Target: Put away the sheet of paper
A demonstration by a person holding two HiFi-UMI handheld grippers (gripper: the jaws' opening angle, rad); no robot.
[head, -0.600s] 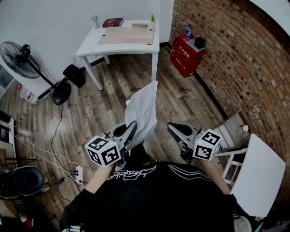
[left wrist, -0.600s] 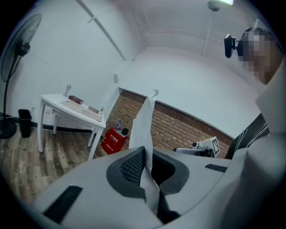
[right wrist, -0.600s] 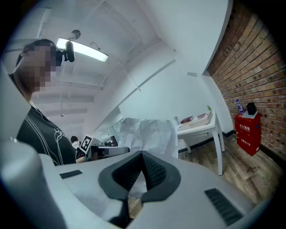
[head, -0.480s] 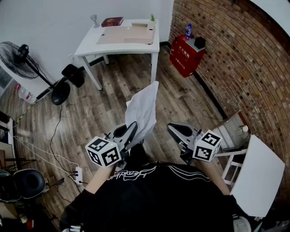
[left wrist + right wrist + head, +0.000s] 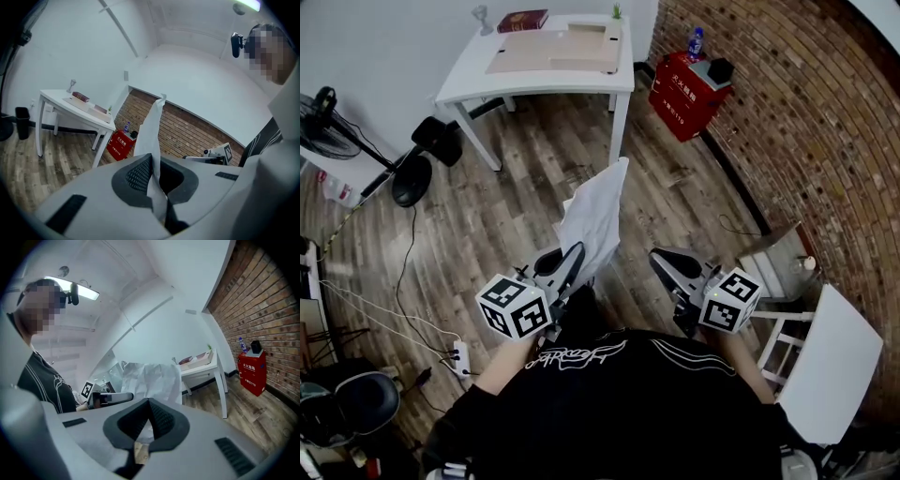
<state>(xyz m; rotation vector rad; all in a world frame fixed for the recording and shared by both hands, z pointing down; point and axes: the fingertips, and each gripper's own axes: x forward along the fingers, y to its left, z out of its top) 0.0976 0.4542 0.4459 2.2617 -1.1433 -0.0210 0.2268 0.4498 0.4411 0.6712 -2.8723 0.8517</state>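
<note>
A crumpled white sheet of paper [image 5: 596, 217] stands upright over the wooden floor, pinched at its lower edge by my left gripper [image 5: 572, 259]. In the left gripper view the sheet [image 5: 153, 123] rises from between the closed jaws of that gripper [image 5: 154, 161]. My right gripper [image 5: 664, 261] is level with it on the right, shut with nothing held. In the right gripper view its jaws [image 5: 149, 402] meet at the tips, and the paper [image 5: 154, 377] shows beyond them to the left.
A white table [image 5: 534, 82] at the far wall carries a flat cardboard box [image 5: 555, 49] and a dark red book [image 5: 522, 20]. A red box [image 5: 688, 86] sits by the brick wall. Another white tabletop [image 5: 836, 361] lies at the right, a fan [image 5: 326, 112] and cables at the left.
The head view has shifted a little, so the far table and red box sit higher in the picture. Both grippers keep their pose; the paper stays pinched in the left one.
</note>
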